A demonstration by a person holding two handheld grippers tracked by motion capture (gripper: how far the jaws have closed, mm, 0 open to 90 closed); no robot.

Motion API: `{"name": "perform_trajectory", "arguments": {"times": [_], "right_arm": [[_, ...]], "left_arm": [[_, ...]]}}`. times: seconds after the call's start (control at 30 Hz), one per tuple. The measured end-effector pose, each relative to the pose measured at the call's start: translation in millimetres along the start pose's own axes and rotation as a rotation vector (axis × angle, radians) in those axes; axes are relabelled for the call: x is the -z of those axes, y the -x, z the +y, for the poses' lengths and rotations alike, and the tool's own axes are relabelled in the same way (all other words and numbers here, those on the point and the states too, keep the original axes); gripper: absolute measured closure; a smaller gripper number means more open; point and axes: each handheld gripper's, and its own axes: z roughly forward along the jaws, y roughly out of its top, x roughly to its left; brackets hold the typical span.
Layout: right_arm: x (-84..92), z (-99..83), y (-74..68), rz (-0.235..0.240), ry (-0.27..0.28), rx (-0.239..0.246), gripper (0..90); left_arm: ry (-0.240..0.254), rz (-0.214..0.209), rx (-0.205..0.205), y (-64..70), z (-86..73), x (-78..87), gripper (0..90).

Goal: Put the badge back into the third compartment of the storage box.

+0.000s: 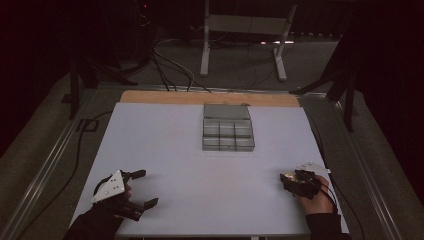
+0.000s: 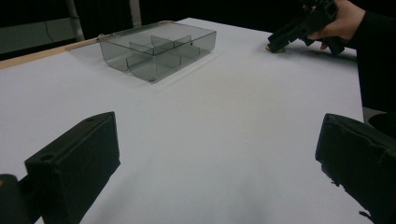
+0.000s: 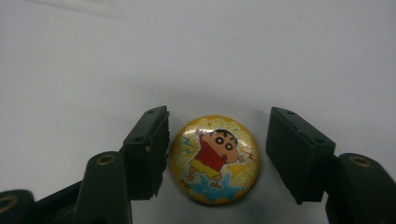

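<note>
A round badge (image 3: 215, 158) with a cartoon child on glittery yellow lies flat on the white table (image 1: 210, 170). My right gripper (image 3: 220, 129) is open with one jaw on each side of the badge. Its left jaw is almost against the badge's rim and the right jaw stands a small gap off. In the high view the right gripper (image 1: 292, 181) is low on the table at the near right, held by a hand. My left gripper (image 1: 145, 189) rests at the near left, open wide with nothing between its jaws (image 2: 219, 135).
A clear grey compartment box (image 1: 227, 131) stands at the table's back centre, also seen in the left gripper view (image 2: 159, 49). A wooden strip (image 1: 210, 97) runs along the far edge. Cables and a metal stand (image 1: 245, 30) are on the floor beyond.
</note>
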Motion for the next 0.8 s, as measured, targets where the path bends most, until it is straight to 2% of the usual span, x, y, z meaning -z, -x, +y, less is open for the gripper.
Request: {"name": "perform_trajectory", "arguments": {"times": [0.13,0.43,0.8], "right_arm": [[0.9,0.6,-4.8,-0.009,-0.005,0.019,46.7],[0.1,2.4,-3.2,0.002,-0.023,0.009,47.3],[1.1,4.0,-5.6,-0.015,-0.028,-0.001,47.6]], "left_arm": [[0.001,0.0,-0.002,-0.1,0.1,0.2,0.1],[-0.003,0.001,-0.002,0.4,-0.1,0.3,0.2],[-0.003,0.001,-0.001,0.0,-0.1,-0.6,0.2]]}}
